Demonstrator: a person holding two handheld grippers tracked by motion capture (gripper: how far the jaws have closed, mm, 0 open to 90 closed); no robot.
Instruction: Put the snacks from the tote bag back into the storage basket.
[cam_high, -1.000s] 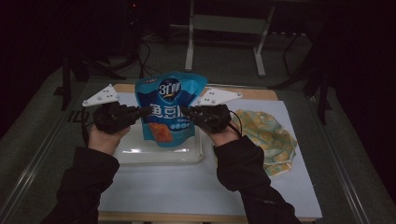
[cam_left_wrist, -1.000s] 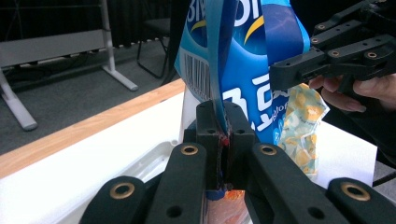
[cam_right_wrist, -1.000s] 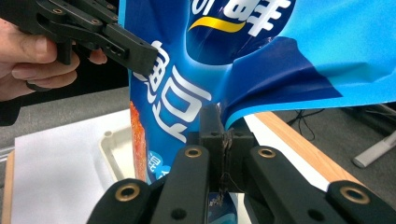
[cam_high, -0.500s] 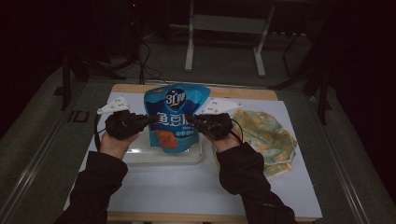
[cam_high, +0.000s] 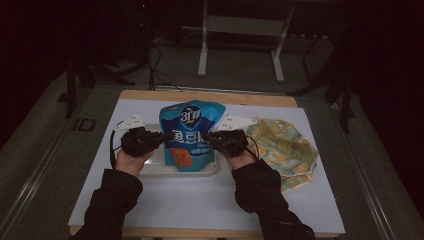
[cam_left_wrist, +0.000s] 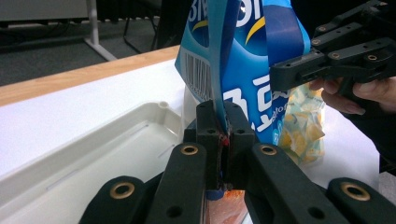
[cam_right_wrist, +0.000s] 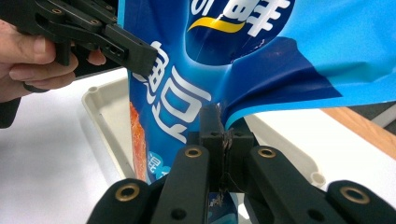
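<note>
High view: blue bag (cam_high: 189, 136) held upright over white tray (cam_high: 156, 170) at centre of white worktop (cam_high: 200, 200). Left gripper (cam_high: 161, 139) clamped on bag's edge at 9 o'clock, right gripper (cam_high: 206, 138) clamped on opposite edge at 3 o'clock. Yellow-patterned pouch (cam_high: 285, 150) lying flat at 3 o'clock of bag, just beside right hand (cam_high: 239, 156). Dark sleeves entering from 6 o'clock.

Left gripper view: jaws closed tight on thin blue side seam of bag (cam_left_wrist: 243, 70), seam rising toward 12 o'clock. Barcode visible on bag's back. Tray (cam_left_wrist: 93, 154) at 9 o'clock, below and beside bag. Right gripper (cam_left_wrist: 280, 74) gripping far edge at 2 o'clock, pouch (cam_left_wrist: 303, 126) behind it.

Right gripper view: jaws shut on crumpled blue edge of bag (cam_right_wrist: 261, 56), bag spreading toward 12 o'clock. Left gripper (cam_right_wrist: 144, 53) pinching other edge at 10 o'clock, left hand (cam_right_wrist: 32, 60) behind it. Tray (cam_right_wrist: 112, 121) beneath bag.
</note>
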